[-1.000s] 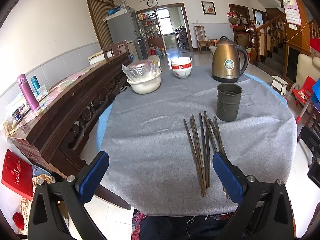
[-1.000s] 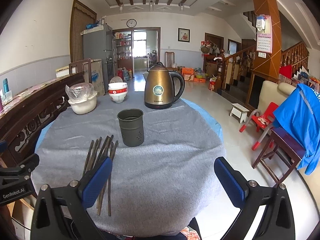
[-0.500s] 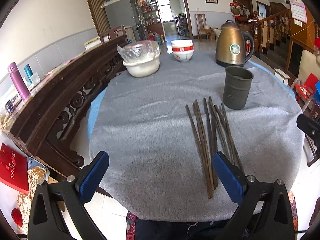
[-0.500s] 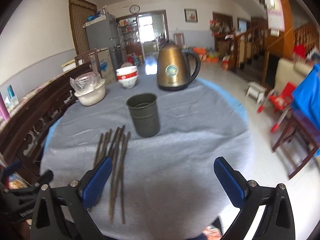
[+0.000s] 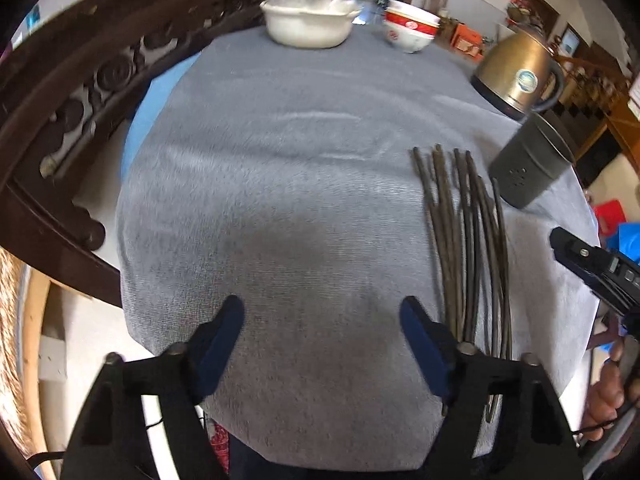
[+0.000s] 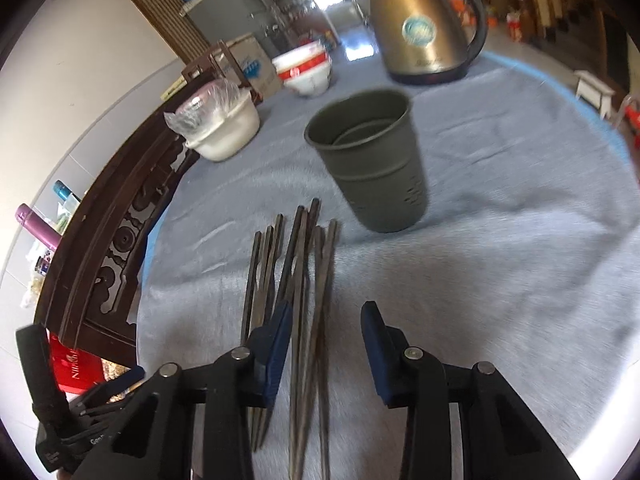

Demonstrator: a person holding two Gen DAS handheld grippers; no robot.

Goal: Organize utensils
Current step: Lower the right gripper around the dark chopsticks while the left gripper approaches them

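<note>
Your right gripper, jaws just closing but not pinching, straddles chopsticks before the cup; your left gripper gapes empty beside them.

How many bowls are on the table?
3: a white bowl covered with plastic at the far left, and two red-and-white bowls stacked beside the kettle. More could be nested, unseen.

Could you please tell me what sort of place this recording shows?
Probably a home's dining area: a cloth-covered table with bowls, an electric kettle and chopsticks, beside carved wooden furniture.
</note>
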